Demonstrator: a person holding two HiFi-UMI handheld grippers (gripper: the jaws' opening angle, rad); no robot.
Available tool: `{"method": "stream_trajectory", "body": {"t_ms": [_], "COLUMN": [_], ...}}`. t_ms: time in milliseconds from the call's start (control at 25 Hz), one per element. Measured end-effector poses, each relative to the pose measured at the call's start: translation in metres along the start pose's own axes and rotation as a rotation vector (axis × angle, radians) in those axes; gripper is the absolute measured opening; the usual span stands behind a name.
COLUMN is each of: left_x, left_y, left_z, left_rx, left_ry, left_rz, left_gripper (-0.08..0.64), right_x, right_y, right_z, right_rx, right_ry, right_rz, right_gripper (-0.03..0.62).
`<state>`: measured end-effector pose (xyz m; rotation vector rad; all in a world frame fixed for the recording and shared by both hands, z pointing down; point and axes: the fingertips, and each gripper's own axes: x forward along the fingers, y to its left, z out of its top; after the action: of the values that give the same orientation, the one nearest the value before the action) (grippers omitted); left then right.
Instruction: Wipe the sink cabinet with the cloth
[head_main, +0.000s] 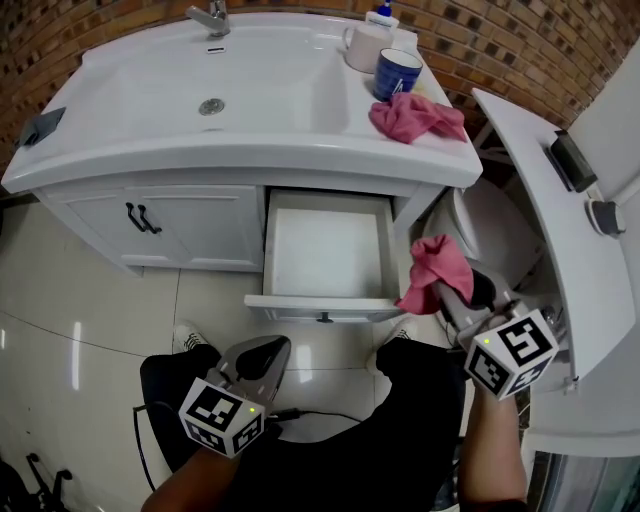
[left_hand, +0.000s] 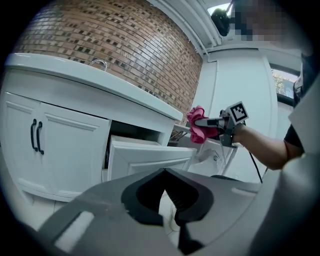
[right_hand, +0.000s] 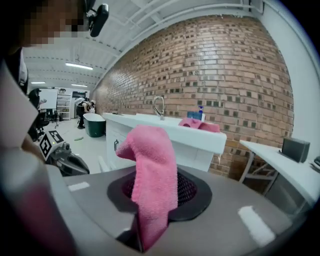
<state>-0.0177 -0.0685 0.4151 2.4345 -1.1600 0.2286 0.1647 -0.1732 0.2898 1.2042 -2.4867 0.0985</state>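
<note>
The white sink cabinet stands under a white basin, with its right drawer pulled out and bare inside. My right gripper is shut on a pink cloth, held in the air just right of the open drawer. The cloth droops over the jaws. A second pink cloth lies on the countertop's right end. My left gripper hangs low in front of the cabinet, shut and holding nothing. From the left gripper view the right gripper and cloth show beyond the drawer front.
A blue mug and a white mug stand at the counter's back right. A faucet sits at the basin's back. A white shelf with small devices and a toilet stand to the right. The person's legs are below the drawer.
</note>
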Motion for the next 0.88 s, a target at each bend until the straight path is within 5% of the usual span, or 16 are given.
{"method": "stream_trajectory", "body": {"t_ms": [280,520,880], "left_x": [0.003,0.008,0.011], "left_y": [0.009,0.026,0.037], "left_z": [0.006,-0.006,-0.012], "left_rx": [0.026,0.011,-0.023], "left_ry": [0.001,0.023,0.010], "left_rz": [0.006,0.027,0.018], "left_gripper": [0.005,0.005,0.005], "right_x": [0.078,0.186,0.242], "right_y": [0.014,0.049,0.090], "right_z": [0.055,0.010,-0.021], "right_rx": [-0.069,-0.116,-0.204], "right_ry": [-0.079,0.031,0.164], "right_rz": [0.106,0.247,0.368], "right_gripper": [0.094,0.094,0.094]}}
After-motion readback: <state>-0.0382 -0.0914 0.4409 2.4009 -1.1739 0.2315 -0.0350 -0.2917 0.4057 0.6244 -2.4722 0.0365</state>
